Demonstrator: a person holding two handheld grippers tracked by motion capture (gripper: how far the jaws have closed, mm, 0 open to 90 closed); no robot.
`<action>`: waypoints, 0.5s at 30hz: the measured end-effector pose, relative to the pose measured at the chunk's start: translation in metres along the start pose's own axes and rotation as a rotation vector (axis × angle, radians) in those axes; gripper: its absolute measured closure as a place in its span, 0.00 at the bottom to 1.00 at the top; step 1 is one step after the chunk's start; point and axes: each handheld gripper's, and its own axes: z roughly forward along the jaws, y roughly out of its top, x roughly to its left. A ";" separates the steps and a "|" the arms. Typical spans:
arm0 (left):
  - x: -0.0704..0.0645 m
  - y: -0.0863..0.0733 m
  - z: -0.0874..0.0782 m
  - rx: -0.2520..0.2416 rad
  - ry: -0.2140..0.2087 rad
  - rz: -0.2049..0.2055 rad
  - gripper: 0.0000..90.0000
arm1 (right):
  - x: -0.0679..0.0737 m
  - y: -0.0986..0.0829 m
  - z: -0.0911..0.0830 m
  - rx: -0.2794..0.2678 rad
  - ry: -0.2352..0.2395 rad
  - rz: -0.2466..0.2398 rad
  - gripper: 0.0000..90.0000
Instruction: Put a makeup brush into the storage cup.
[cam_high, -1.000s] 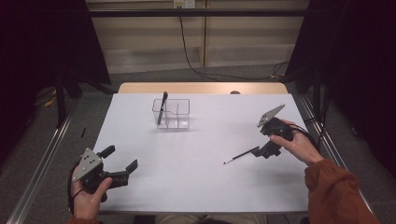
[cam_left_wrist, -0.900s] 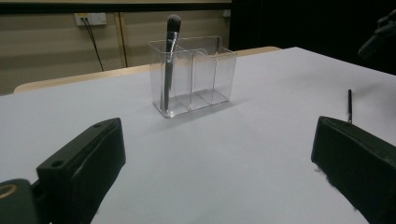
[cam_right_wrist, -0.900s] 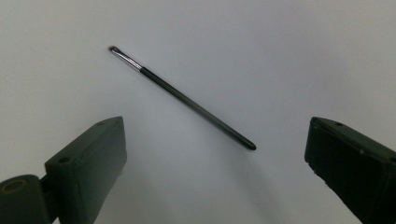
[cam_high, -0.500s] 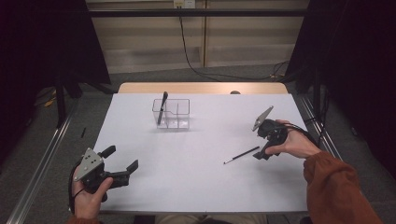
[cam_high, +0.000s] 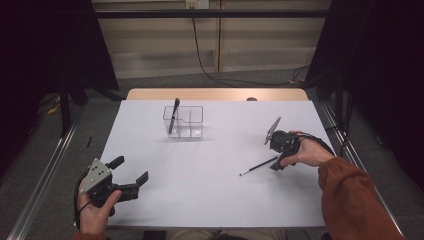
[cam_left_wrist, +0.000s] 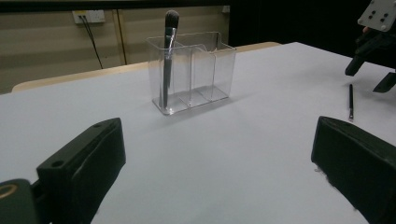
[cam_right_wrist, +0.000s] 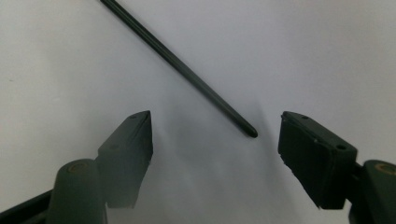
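A clear plastic organizer (cam_high: 189, 121) stands at the table's far middle, with a dark makeup brush (cam_high: 173, 114) upright in its left compartment. A thin black brush (cam_high: 257, 166) lies flat on the white sheet to the right. My right gripper (cam_high: 275, 161) is open and tipped down over that brush's near-right end; in the right gripper view the thin brush's handle (cam_right_wrist: 182, 65) ends between the spread jaws of the right gripper (cam_right_wrist: 217, 128), touching neither. My left gripper (cam_high: 131, 170) is open and empty at the front left, and its view faces the organizer (cam_left_wrist: 194, 70) and makeup brush (cam_left_wrist: 168, 51).
The white sheet (cam_high: 210, 200) covers the table, with a wooden strip (cam_high: 215, 94) along the far edge. Metal rails run along both sides. In the left gripper view, the thin brush (cam_left_wrist: 350, 100) and the right gripper (cam_left_wrist: 373, 46) show at far right.
My right gripper has tilted down and shifted slightly left over the thin brush's end. The brush, the organizer and my left gripper have not moved.
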 end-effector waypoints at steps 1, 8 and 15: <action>0.000 0.000 0.000 0.000 0.000 -0.001 0.03 | -0.001 0.000 0.001 -0.006 -0.002 -0.001 0.31; 0.000 0.000 0.000 0.006 0.002 -0.001 0.03 | -0.004 0.002 0.008 0.004 -0.001 -0.006 0.38; -0.001 0.000 0.001 0.007 -0.001 0.000 0.03 | -0.006 0.007 0.015 0.018 0.004 -0.024 0.42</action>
